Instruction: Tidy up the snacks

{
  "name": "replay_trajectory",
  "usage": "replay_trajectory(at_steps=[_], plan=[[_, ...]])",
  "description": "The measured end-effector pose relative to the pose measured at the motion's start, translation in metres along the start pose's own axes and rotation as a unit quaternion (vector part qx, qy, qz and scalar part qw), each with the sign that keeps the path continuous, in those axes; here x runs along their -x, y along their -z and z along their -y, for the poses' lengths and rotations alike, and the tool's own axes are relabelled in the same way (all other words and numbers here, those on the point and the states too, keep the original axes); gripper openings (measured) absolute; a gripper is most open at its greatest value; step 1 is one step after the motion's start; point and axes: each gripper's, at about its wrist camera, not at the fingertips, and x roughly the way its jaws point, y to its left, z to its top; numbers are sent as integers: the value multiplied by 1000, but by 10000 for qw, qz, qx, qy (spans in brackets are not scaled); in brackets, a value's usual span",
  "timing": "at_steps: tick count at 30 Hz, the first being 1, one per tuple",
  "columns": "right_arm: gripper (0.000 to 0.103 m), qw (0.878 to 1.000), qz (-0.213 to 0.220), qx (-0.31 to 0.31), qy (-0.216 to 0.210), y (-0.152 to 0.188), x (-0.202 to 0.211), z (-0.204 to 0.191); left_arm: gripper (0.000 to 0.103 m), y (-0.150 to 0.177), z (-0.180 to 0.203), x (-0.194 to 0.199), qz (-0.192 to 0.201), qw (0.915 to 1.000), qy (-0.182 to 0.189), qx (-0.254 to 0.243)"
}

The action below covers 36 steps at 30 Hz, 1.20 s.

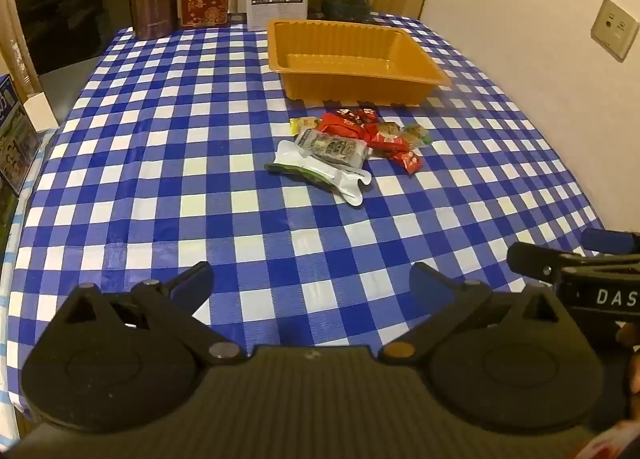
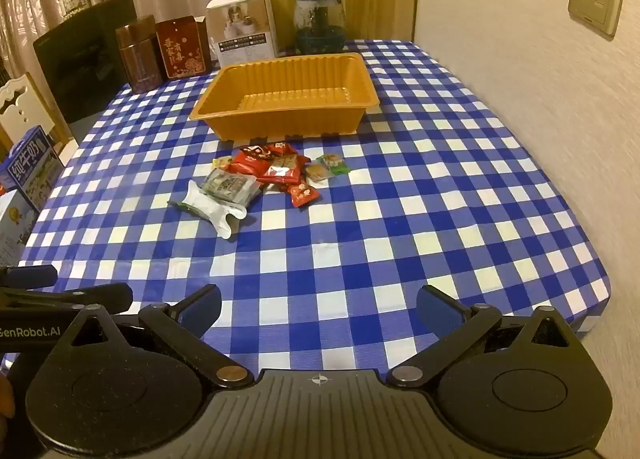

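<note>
Snacks piled ahead, both claws empty and spread wide
Left gripper (image 1: 311, 285) and right gripper (image 2: 319, 305) hang near the table edge; ahead lies the snack pile (image 2: 260, 179), just beyond it the empty orange tray (image 2: 286, 93), likely its destination

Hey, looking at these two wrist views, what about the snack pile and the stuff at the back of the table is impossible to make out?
- Snack pile: wrappers overlap in both views, so no exact count; their print is too small.
- Orange tray: its near wall hides part of the floor in both views.
- Glass jar: contents dim and blurred.
- Milk carton: cut by the right wrist view's left edge.
- Left gripper and right gripper: jaws apart, holding nothing.
</note>
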Motion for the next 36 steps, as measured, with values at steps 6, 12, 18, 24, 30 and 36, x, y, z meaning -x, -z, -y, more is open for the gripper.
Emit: replay_trajectory(at_steps=[6, 12, 18, 24, 30, 36], plan=[[103, 10000, 19, 24, 44, 0, 1, 1, 103, 1, 10, 2, 47, 9999, -130, -70], [103, 10000, 11, 28, 49, -1, 1, 1, 103, 1, 15, 1, 9, 10000, -85, -32], [103, 10000, 13, 39, 63, -2, 2, 2, 103, 1, 9, 0, 7, 10000, -27, -11], [103, 10000, 13, 42, 65, -2, 1, 3, 103, 0, 8, 1, 6, 10000, -19, -15], [103, 10000, 13, 40, 65, -2, 1, 3, 103, 0, 4, 0, 6, 10000, 1, -11], [103, 10000, 11, 46, 70, -3, 1, 3, 103, 0, 4, 0, 5, 10000, -2, -9]])
